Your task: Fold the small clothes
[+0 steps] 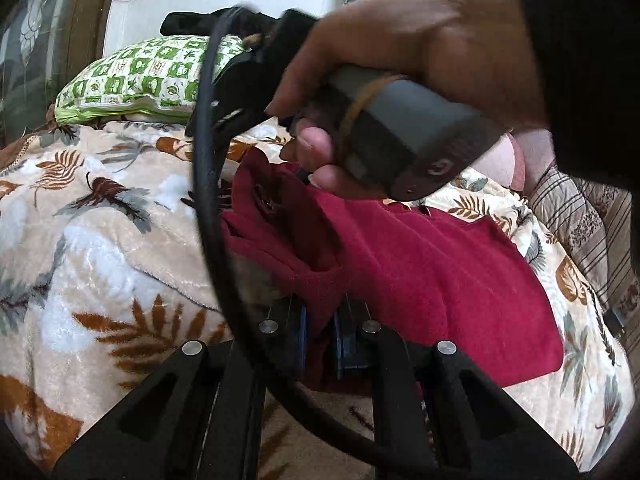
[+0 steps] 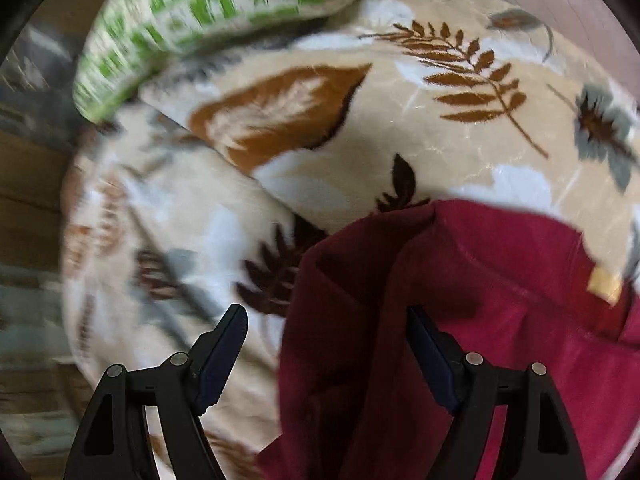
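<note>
1 red garment (image 1: 432, 264) pinched in left hand-held gripper (image 1: 320, 344).

Both wrist views look down, close — sharing the red garment (image 1: 420, 264) on the leaf-patterned blanket (image 2: 420, 128).

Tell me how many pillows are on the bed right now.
1: a green-and-white checked pillow at the far end of the leaf-print blanket, beyond the red garment. Others may be hidden out of frame.

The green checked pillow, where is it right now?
The green checked pillow lies at the upper left of the left wrist view, at the far end of the leaf-print blanket, beyond the red garment.
</note>
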`<state>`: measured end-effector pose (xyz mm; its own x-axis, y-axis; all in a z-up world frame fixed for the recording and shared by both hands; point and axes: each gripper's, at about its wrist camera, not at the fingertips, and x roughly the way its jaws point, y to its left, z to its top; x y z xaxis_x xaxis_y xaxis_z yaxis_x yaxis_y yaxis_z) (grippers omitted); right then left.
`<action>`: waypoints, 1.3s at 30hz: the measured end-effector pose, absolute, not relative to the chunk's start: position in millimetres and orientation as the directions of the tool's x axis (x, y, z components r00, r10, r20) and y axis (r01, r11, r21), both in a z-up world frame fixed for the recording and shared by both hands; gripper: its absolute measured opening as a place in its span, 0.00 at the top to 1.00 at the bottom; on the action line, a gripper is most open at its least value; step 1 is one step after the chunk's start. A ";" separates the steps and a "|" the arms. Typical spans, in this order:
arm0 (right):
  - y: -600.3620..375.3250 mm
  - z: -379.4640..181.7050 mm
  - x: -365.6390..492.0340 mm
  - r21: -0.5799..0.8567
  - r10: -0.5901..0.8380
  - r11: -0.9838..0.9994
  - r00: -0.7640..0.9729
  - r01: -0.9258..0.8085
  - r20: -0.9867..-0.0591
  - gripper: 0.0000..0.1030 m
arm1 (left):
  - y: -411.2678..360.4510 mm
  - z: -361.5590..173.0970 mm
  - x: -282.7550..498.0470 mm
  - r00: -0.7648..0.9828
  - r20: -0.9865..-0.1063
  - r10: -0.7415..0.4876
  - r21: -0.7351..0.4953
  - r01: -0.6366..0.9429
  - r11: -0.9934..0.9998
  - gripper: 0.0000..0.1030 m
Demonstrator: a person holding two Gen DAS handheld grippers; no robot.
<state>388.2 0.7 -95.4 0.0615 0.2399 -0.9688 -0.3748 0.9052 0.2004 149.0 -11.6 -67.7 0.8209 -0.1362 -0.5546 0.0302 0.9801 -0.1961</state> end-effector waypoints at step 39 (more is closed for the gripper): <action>-405.9 -45.5 312.5 0.323 0.295 0.946 0.509 -0.035 -0.809 0.75 | -219.9 -64.2 106.4 0.414 -0.756 -0.506 -0.183 0.610 0.771 0.86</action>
<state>312.5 -405.9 -45.5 0.5093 0.2945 -0.8086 -0.0349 0.9459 0.3226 106.4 -219.9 -64.2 0.4144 -0.5065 -0.7562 0.6095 0.7714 -0.1827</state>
